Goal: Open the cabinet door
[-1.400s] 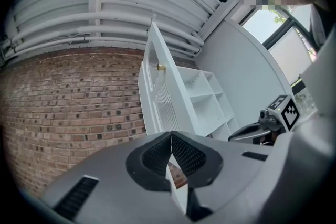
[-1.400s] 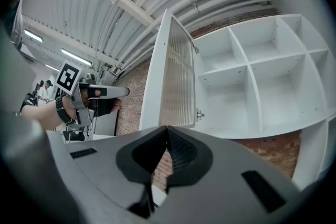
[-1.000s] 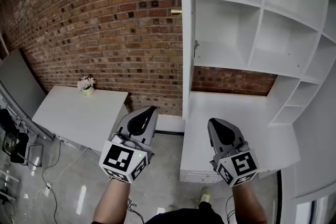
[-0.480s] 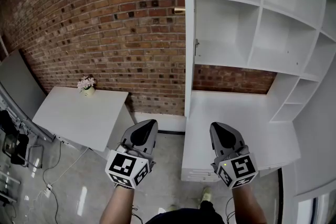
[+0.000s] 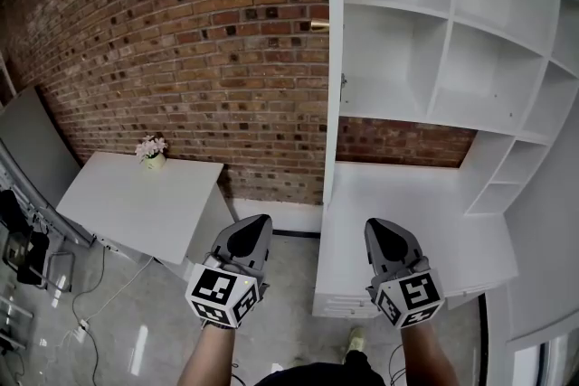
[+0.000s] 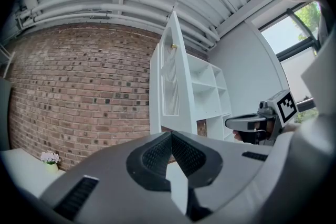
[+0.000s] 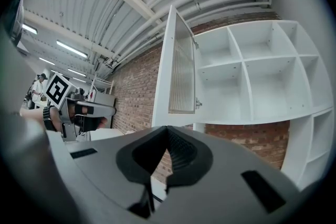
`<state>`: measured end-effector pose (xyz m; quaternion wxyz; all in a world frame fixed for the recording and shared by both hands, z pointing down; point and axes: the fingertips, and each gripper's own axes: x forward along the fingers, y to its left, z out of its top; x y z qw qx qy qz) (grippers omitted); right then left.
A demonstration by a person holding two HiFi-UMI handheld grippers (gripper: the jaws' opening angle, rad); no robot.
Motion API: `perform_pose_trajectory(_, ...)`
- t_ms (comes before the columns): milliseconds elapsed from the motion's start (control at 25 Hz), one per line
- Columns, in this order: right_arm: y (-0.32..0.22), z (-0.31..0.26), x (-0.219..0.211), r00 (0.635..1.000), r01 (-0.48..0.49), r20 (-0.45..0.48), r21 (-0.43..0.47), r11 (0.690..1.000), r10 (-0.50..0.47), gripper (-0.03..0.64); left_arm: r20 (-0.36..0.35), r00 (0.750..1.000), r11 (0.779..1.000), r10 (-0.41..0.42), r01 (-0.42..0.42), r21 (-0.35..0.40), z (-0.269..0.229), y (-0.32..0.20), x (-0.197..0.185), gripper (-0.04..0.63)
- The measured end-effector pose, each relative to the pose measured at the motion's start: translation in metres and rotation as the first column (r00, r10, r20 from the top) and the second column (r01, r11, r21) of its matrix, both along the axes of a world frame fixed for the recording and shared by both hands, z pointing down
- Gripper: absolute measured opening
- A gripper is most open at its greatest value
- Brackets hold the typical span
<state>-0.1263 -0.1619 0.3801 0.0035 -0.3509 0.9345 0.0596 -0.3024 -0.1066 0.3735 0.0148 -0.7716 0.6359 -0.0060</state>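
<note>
The left tongs [image 5: 256,221] are clenched on nothing. The right tongs [image 5: 380,226] are the same, jaws together and empty. Both are held level, side by side, low before the white cabinet [image 5: 452,23]. The cabinet door [image 5: 334,59] stands swung open, edge-on, above and between them, well apart from both. Under the cabinet lies the white surface [image 5: 407,194]. A brick wall [image 5: 181,41] fills the left.
</note>
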Motion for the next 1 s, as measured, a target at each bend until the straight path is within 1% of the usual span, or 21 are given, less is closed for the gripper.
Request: perform_pose_trajectory(1000,0.013,-0.015,0.011,1.0,-0.03,0.008,0.036,0.999,0.03,0.003,-0.011,1.0,1.0,0.018,-0.017,0.018,-0.005,0.01,0.006,0.006)
